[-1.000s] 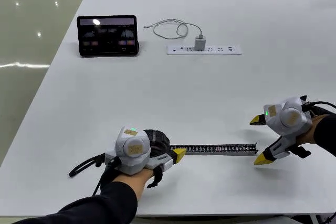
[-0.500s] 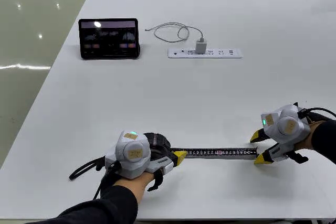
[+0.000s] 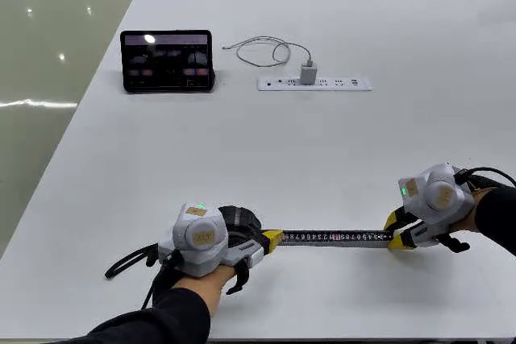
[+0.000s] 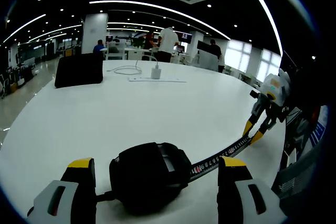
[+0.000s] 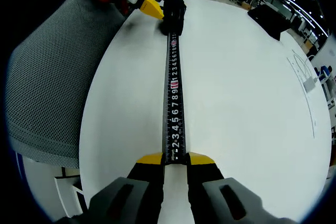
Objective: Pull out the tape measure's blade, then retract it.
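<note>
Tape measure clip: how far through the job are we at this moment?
Done: the blade is pulled out and lies flat on the table, running from the case to the right claw. In hand: the right claw pinches the blade's tip, while the left claw brackets the case, with gaps either side. Remaining: retracting the blade into the case.

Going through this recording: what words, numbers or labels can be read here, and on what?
"2 3 4 5 6 7 8 9", then a red mark and further digits: on the tape measure's blade.
On the tablet screen: blurred, unreadable.
On the power strip: too small to read.
</note>
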`<move>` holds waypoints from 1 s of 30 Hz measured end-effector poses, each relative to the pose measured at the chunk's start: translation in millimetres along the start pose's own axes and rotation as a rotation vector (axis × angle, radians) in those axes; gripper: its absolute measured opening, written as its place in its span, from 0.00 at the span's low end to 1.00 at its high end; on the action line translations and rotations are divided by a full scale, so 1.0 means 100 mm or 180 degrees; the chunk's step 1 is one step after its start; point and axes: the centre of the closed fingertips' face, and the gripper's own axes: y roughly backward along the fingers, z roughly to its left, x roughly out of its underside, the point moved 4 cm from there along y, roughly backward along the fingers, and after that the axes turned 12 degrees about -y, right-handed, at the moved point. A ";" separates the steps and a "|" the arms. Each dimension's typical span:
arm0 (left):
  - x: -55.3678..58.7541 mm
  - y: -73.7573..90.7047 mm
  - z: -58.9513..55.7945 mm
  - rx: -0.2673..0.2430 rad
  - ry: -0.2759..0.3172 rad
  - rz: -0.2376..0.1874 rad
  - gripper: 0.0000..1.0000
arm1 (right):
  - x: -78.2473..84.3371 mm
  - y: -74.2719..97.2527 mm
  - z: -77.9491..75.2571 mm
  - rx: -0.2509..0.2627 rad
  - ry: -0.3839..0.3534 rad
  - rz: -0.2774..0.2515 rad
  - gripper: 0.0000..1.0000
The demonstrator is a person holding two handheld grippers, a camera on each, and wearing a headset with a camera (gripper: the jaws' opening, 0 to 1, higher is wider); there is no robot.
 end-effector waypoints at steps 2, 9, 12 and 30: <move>0.00 0.00 0.01 -0.0036 0.0022 0.0004 0.90 | 0.00 0.00 0.00 0.0012 -0.0007 0.0035 0.11; 0.02 -0.03 0.05 -0.0107 0.0178 0.0007 0.82 | -0.02 -0.01 0.00 0.0030 -0.0071 0.0175 0.11; 0.06 -0.05 0.05 -0.0130 0.0151 0.0076 0.76 | -0.03 -0.01 -0.01 0.0036 -0.0105 0.0208 0.11; 0.06 -0.05 0.05 -0.0208 0.0049 0.0199 0.61 | -0.03 0.00 0.02 0.0071 -0.0148 0.0200 0.10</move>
